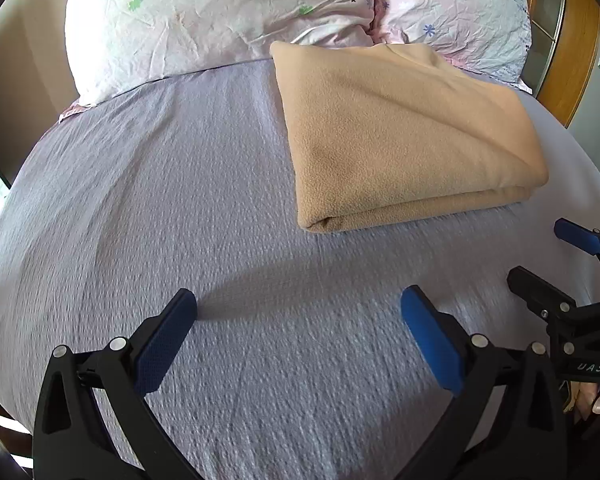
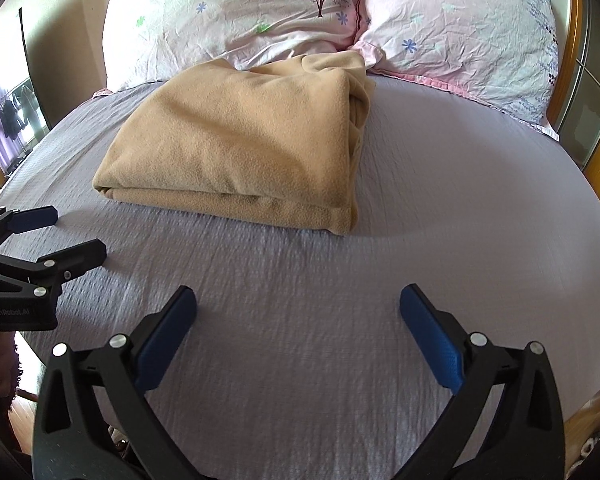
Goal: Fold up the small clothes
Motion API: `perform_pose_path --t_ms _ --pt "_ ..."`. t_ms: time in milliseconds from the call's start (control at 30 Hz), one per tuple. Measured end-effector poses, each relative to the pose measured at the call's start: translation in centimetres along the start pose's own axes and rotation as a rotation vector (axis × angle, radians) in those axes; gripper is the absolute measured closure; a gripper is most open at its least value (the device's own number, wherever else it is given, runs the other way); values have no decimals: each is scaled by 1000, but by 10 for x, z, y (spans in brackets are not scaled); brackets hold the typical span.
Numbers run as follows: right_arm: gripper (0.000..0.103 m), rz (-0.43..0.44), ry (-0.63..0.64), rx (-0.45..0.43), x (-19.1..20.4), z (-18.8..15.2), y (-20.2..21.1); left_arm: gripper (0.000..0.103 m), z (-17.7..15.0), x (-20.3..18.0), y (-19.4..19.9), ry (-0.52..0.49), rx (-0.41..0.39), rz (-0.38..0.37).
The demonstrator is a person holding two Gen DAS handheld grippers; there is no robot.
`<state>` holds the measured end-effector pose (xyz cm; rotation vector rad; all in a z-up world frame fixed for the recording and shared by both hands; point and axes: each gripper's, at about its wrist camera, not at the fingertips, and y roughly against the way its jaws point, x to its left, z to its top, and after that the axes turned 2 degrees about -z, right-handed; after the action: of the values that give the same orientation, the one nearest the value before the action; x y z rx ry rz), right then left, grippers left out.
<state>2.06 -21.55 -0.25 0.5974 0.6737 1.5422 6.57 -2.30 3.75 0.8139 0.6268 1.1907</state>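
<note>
Folded tan blanket (image 1: 404, 136) on the bed (image 1: 220, 240).
Left gripper (image 1: 298, 312) and right gripper (image 2: 298, 312) both gape wide, holding nothing, near the blanket's front edge.

A bed covered by a textured lavender sheet (image 1: 180, 208), with two wrinkled pale pink pillows (image 2: 236, 20) printed with small flowers and a tree lying side by side at its head, a wooden frame (image 1: 572, 60) beyond them and a cream wall (image 2: 80, 12) alongside.
</note>
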Motion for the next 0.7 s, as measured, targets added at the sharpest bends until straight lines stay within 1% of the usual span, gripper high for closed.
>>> perform_pose_path --t_ms 700 --pt "2 0 1 -1 0 -1 0 1 1 1 -1 0 2 0"
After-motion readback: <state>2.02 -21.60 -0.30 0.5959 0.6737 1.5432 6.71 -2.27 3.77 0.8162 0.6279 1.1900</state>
